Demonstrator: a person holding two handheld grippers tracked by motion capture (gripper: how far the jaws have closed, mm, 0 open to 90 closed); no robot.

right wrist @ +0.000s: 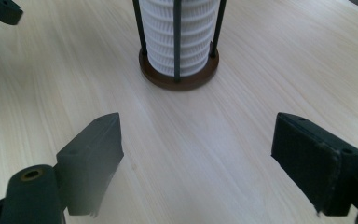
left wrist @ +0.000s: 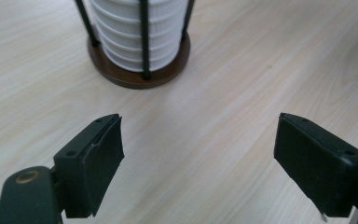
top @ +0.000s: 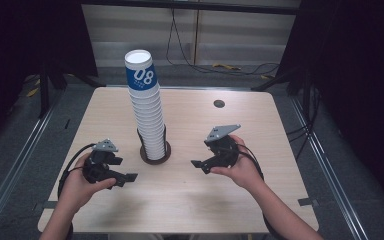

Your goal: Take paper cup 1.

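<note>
A tall stack of white paper cups, the top one with a blue band marked 08, stands upright in a dark wire holder with a round brown base on the wooden table. It leans slightly to the left. My left gripper hangs left of the holder, open and holding nothing. On the other side my right gripper is also open, nothing between its jaws. In the left gripper view the gripper faces the base and cups. The right gripper faces the cups too.
A small dark round grommet sits in the tabletop at the back right. Cables lie on the floor behind the table. Dark curtains flank both sides. A jaw of the left gripper shows at the right gripper view's top left.
</note>
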